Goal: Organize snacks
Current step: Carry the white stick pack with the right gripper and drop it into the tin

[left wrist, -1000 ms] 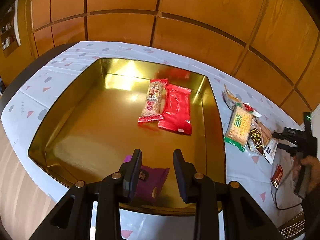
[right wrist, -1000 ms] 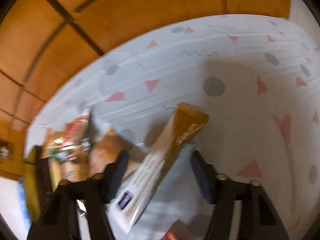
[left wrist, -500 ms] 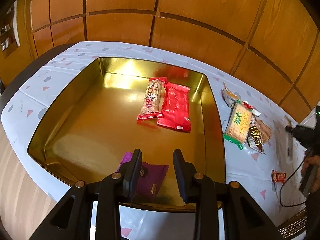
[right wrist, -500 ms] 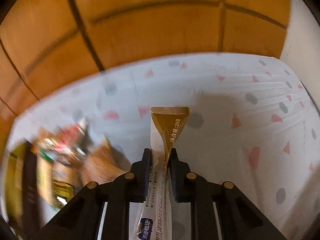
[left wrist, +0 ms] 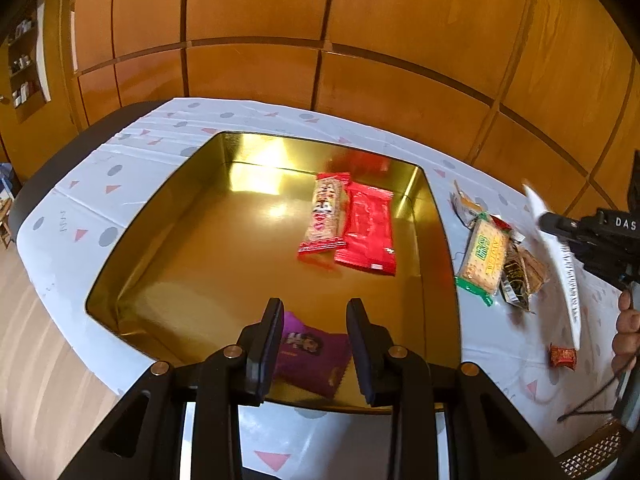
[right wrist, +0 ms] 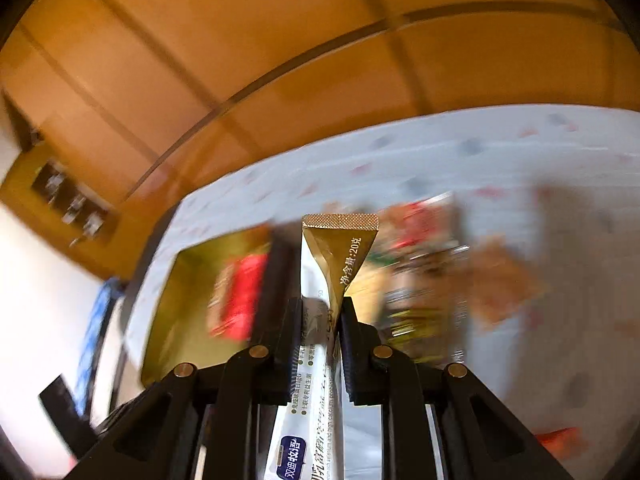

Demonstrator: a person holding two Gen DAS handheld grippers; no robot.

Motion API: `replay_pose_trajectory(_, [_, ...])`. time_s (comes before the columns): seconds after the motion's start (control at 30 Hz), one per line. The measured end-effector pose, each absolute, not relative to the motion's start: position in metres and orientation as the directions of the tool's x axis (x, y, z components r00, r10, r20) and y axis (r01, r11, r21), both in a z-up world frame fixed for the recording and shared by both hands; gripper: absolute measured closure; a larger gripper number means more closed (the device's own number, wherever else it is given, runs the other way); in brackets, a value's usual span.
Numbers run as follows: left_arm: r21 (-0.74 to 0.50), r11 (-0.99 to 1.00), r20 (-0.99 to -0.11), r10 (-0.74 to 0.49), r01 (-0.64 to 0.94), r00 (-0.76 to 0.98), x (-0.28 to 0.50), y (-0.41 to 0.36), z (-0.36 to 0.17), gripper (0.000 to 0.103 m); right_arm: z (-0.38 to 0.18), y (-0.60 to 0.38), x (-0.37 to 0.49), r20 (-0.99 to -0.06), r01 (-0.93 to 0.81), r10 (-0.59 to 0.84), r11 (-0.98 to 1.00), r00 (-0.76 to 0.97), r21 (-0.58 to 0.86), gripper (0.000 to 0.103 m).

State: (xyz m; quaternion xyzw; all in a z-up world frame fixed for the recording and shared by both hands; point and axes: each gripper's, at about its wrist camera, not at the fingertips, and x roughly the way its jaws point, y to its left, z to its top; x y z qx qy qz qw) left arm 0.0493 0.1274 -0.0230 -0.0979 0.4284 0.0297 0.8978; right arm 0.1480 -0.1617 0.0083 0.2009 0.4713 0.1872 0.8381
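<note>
A gold tin tray (left wrist: 132,216) sits on the patterned tablecloth. It holds a biscuit pack (left wrist: 325,212), a red packet (left wrist: 368,232) and a purple packet (left wrist: 312,356). My left gripper (left wrist: 314,316) is open and empty, above the purple packet at the tray's near edge. My right gripper (right wrist: 320,312) is shut on a long white and gold sachet (right wrist: 340,256) and holds it in the air right of the tray; the sachet also shows in the left wrist view (left wrist: 556,256). The tray appears blurred in the right wrist view (right wrist: 180,300).
A pile of loose snacks lies right of the tray: a green-edged cracker pack (left wrist: 484,256), dark and brown packets (left wrist: 520,276), and a small red sweet (left wrist: 563,356). Wooden wall panels stand behind the table. The table's front edge is close below.
My right gripper closed on the sachet, lifted it off the cloth and swung left toward the tray. My left gripper has stayed open over the purple packet.
</note>
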Motion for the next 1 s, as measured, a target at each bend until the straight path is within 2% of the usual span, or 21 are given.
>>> replay_pose_trajectory(0.17, [-0.163,0.972,-0.779,-0.022,-0.169,0.627,0.046,0.141,-0.027,0.070,-0.004,-0.097,0.147,-0.698,-0.182,0.591,0.800,0.405,0.572,0.085])
replay_pose_trajectory(0.37, [-0.162,0.966,-0.778,0.001,-0.202,0.629,0.042,0.154,-0.030,0.070,-0.025,-0.049,0.157,-0.697,-0.174,0.624,0.776,0.352,0.606,0.084])
replay_pose_trajectory(0.6, [-0.173,0.962,-0.783,-0.005,-0.211,0.622,0.041,0.161,-0.033,0.070,-0.046,-0.014,0.166,-0.752,-0.230,0.569,0.822,0.332,0.521,0.078])
replay_pose_trajectory(0.67, [-0.173,0.962,-0.787,-0.006,-0.212,0.617,0.042,0.161,-0.035,0.070,-0.046,-0.012,0.166,-0.752,-0.247,0.564,0.826,0.342,0.506,0.063])
replay_pose_trajectory(1.0, [-0.165,0.967,-0.790,-0.011,-0.195,0.613,0.046,0.155,-0.036,0.070,-0.032,-0.028,0.145,-0.751,-0.300,0.522,0.851,0.404,0.430,0.062])
